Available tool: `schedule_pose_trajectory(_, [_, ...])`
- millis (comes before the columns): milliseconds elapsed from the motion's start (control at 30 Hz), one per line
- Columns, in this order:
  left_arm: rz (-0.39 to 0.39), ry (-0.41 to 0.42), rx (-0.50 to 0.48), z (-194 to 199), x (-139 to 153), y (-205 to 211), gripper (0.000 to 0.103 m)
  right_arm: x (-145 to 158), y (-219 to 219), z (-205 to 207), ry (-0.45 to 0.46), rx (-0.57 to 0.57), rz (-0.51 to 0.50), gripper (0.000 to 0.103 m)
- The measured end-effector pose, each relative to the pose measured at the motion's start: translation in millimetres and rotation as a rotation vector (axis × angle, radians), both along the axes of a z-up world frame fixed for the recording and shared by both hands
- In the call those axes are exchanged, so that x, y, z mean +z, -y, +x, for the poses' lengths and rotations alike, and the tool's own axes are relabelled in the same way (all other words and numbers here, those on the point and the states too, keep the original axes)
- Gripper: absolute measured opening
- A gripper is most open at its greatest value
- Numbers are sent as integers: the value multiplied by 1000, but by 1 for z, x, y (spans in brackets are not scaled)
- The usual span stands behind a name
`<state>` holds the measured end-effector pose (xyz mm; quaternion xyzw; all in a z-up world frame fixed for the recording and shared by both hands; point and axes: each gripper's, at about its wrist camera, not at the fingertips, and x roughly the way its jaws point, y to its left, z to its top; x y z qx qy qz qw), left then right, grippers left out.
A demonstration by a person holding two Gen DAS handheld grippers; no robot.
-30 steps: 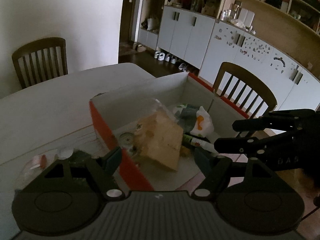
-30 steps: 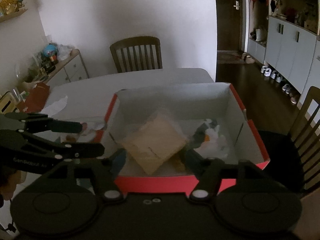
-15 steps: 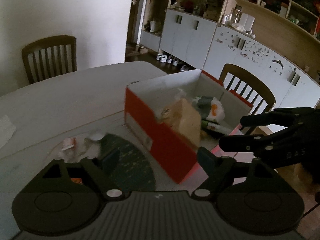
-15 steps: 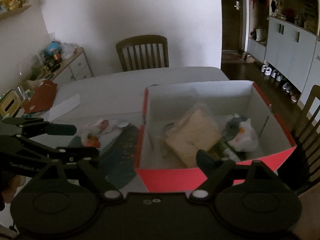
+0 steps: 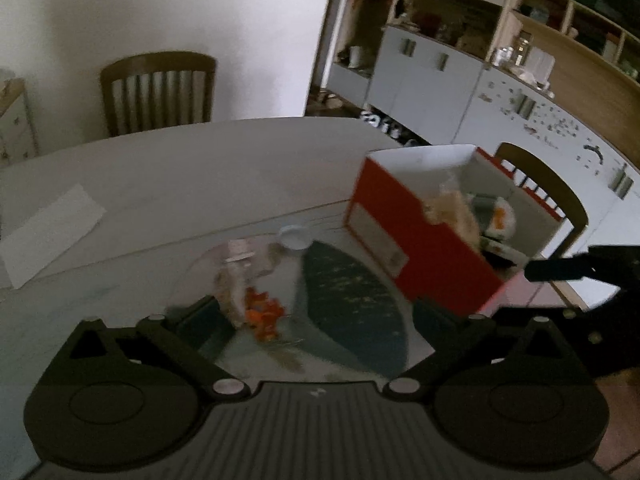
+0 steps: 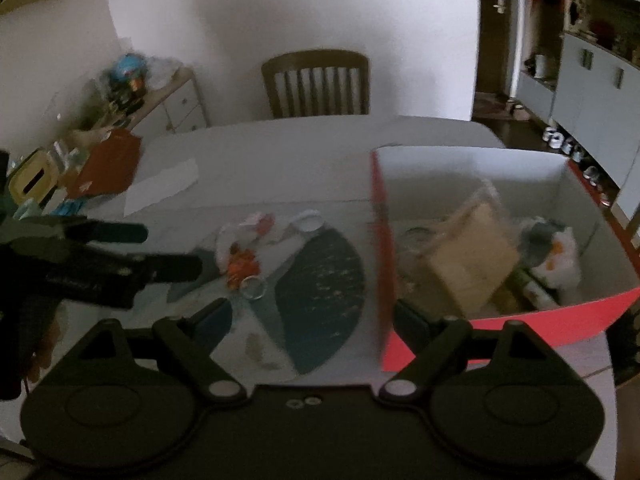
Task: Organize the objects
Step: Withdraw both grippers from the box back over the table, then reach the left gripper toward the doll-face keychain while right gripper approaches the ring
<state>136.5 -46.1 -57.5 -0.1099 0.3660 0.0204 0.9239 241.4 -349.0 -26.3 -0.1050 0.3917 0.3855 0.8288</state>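
A red box (image 5: 424,236) (image 6: 472,324) with white inside stands on the table at the right. It holds a tan wrapped packet (image 6: 468,252), a white and orange soft toy (image 6: 556,252) and other small things. To its left on the table lie a dark green fan-shaped mat (image 5: 352,300) (image 6: 320,280), a clear bag with orange pieces (image 5: 260,312) (image 6: 240,260), a metal ring (image 6: 253,288) and a white cap (image 5: 295,236) (image 6: 307,222). My left gripper (image 5: 316,320) is open above the bag and mat. My right gripper (image 6: 312,316) is open above the mat, at the box's left wall.
A white paper (image 5: 48,232) (image 6: 162,186) lies on the table's far left. Wooden chairs (image 5: 156,92) (image 6: 316,80) stand behind the table and beyond the box (image 5: 540,188). A cluttered sideboard (image 6: 120,120) is at the left, white cabinets (image 5: 500,92) at the right.
Both grippers have swung left, away from over the box toward the mat, bag and cap. The box now sits at the right of both views. Both stay open.
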Motion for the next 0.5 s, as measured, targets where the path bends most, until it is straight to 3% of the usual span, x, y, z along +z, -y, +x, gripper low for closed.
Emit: schedule_pose_trajectory(500, [36, -50, 38, 21, -40, -54, 103, -44, -73, 0, 8, 93, -129, 87])
